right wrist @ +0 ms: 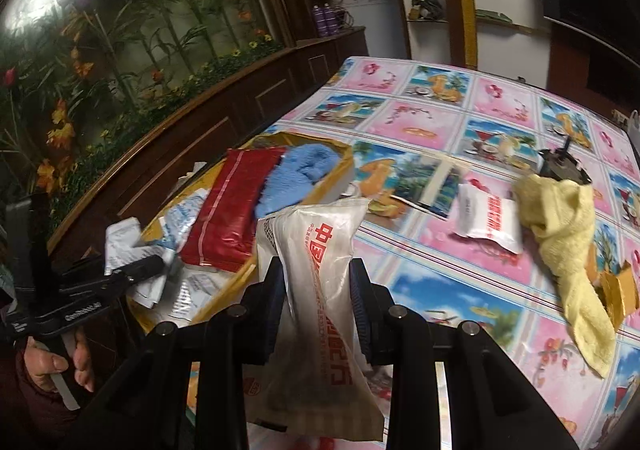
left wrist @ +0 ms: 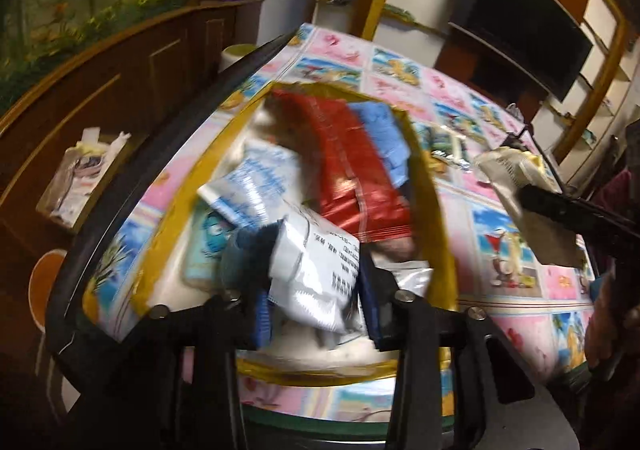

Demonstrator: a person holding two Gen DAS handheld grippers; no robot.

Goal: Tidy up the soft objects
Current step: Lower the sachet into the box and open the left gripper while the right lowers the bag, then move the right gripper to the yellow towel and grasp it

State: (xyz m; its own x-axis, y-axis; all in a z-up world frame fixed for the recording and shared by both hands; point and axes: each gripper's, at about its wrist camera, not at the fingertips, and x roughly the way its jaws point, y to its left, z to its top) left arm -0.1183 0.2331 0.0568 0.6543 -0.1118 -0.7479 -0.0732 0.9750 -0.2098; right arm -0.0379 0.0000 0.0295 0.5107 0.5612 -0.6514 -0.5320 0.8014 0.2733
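My left gripper is shut on a white packet with black print, held over a gold-rimmed box that holds a red packet, a blue cloth and white-blue packets. My right gripper is shut on a translucent tissue pack with red print, held above the table just right of the box. In the left wrist view that pack shows at the right. A white packet with red print and a yellow towel lie on the table.
The table has a pink and blue patterned cloth. A small cardboard box lies by the towel and a dark object behind it. A wooden cabinet runs along the left; shelves and a dark television stand behind.
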